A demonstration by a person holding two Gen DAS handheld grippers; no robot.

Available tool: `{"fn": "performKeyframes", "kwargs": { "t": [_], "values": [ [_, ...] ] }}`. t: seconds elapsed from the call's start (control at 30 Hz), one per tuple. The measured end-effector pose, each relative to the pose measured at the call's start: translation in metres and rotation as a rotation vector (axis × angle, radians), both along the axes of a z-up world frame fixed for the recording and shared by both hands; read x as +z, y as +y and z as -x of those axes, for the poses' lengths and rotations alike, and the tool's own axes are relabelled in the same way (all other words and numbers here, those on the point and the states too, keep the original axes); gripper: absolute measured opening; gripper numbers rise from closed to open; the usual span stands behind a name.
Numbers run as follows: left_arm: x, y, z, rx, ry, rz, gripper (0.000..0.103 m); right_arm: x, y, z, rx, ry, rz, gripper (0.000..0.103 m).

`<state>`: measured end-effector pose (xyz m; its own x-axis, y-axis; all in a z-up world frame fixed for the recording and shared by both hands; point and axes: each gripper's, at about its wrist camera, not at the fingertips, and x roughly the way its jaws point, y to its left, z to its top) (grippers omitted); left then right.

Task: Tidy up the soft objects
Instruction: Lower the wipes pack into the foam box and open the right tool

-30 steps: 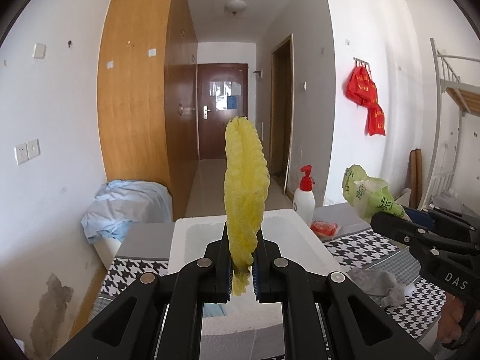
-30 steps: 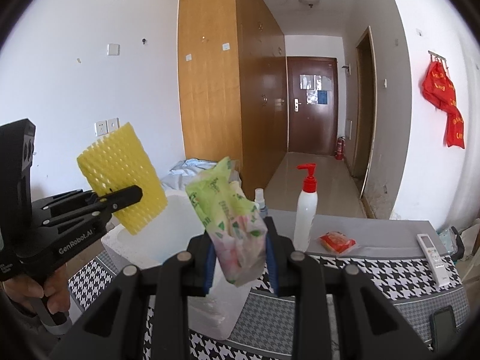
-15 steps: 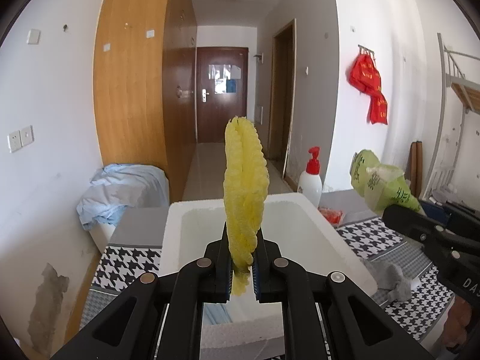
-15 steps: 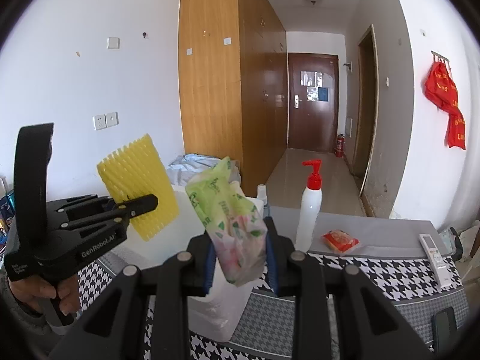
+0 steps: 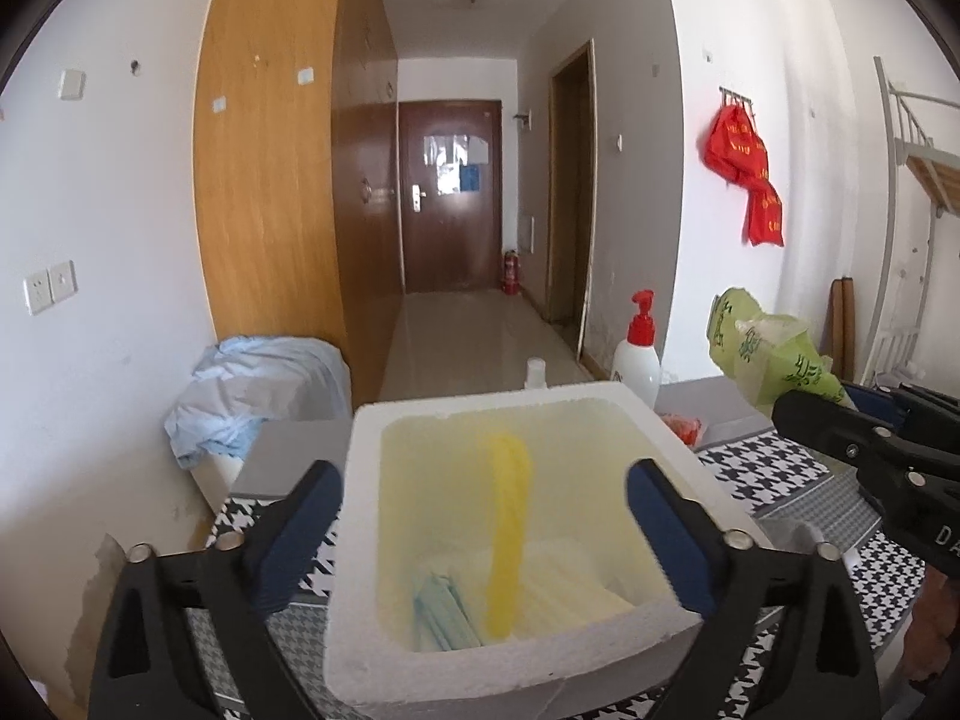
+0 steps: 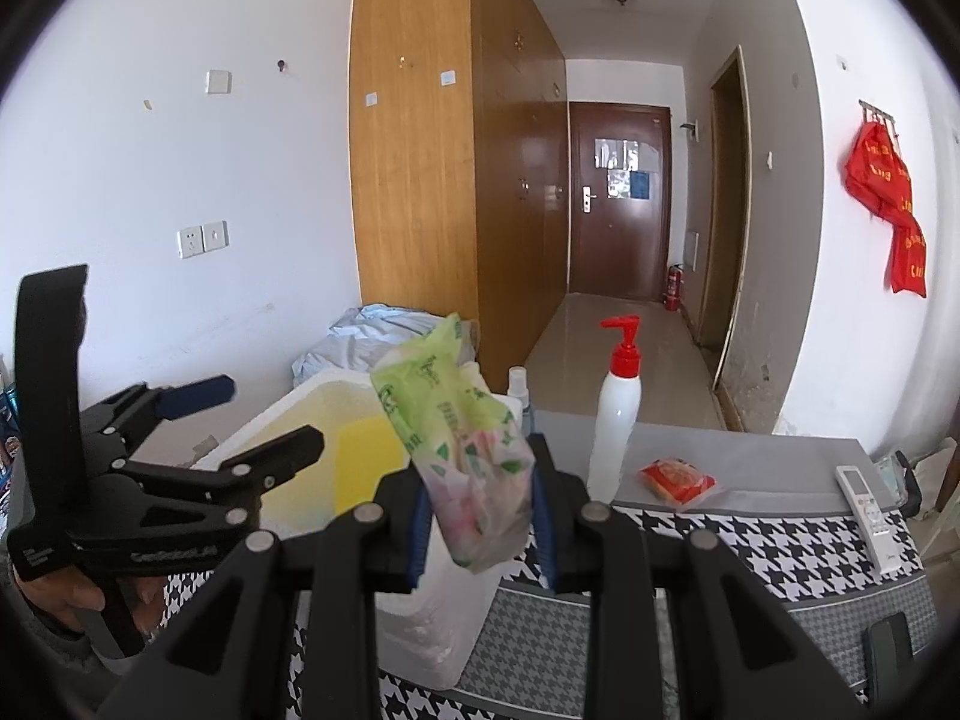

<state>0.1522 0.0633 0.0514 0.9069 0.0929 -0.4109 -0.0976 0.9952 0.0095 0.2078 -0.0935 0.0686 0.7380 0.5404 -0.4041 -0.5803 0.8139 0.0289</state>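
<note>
Left gripper (image 5: 483, 516) spread wide over box (image 5: 678, 450), sponge (image 5: 507, 528) blurred inside. Right gripper (image 6: 480, 519) clamps packet (image 6: 465, 444): centre above opening before releasing.

Pump bottle (image 6: 615, 420), remote (image 6: 864, 504), possibly snack packet (image 6: 678, 477) on houndstooth cloth (image 6: 750, 540).

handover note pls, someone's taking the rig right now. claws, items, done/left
Left claw: open, empty, over the white foam box.
Right claw: shut on the green tissue pack, held in the air right of the box.
Yellow sponge: in the box, blurred, on edge. A light blue item and white padding also lie inside.
Done: sponge released into the box.
Left: drop the tissue pack in; a grey cloth likely remains on the houndstooth mat.
</note>
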Motion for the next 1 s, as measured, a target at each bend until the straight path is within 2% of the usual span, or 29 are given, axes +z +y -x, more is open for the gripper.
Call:
{"fn": "performKeyframes", "kwargs": {
  "t": [0.1, 0.57, 1.0],
  "values": [
    [0.003, 0.005, 0.004, 0.017, -0.019, 0.008, 0.102, 0.0, -0.001, 0.0, -0.003, -0.003, -0.005, 0.033],
    [0.015, 0.032, 0.03, 0.088, -0.084, 0.029, 0.102, 0.001, 0.018, 0.002, 0.024, -0.004, 0.012, 0.033],
    [0.012, 0.055, 0.048, 0.153, -0.095, 0.039, 0.102, 0.001, 0.042, -0.001, 0.051, 0.005, 0.04, 0.033]
  ]
}}
